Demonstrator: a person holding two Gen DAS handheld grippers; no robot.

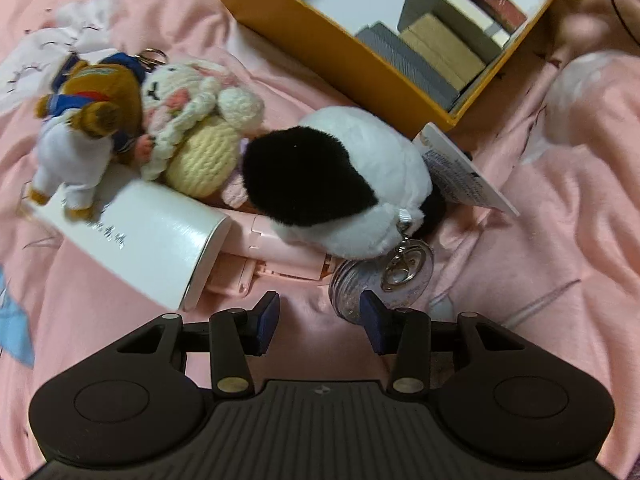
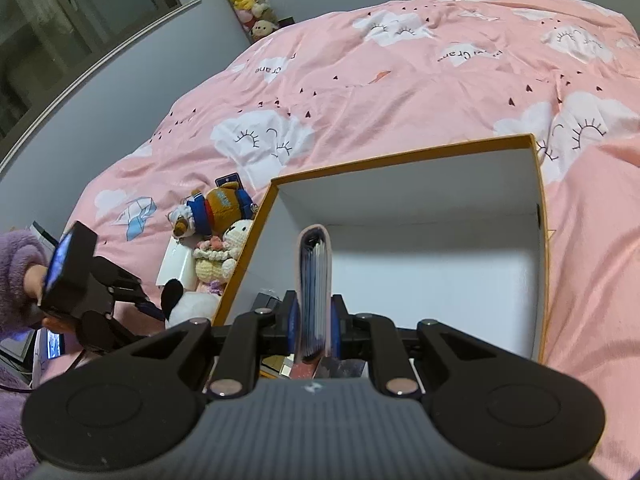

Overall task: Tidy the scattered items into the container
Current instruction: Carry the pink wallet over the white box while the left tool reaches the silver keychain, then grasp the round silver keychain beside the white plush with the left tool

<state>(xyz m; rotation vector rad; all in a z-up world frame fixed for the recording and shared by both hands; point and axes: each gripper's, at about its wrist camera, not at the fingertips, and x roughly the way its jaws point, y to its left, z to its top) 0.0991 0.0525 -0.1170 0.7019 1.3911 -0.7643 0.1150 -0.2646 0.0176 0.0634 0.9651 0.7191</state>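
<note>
My left gripper (image 1: 320, 304) points down at the pink bedspread, open, with nothing between its blue pads (image 1: 269, 312). Just beyond it lie a clear glitter jar (image 1: 352, 292), a panda plush (image 1: 340, 184) with a key ring, a white cylinder (image 1: 152, 236) and a pink case (image 1: 272, 258). A crochet bunny (image 1: 196, 120) and a sailor-suit bear (image 1: 84, 120) lie further left. My right gripper (image 2: 315, 312) is shut on a pink booklet (image 2: 315, 272), held upright over the orange box (image 2: 400, 156). The same box (image 1: 320, 48) stands behind the toys.
Several books (image 1: 432, 52) stand inside the box at one end. A paper tag (image 1: 464, 172) hangs from the panda. A hand in a purple fluffy sleeve (image 2: 20, 272) holds the left gripper (image 2: 150, 308) beside the box. Grey wall and window lie beyond the bed.
</note>
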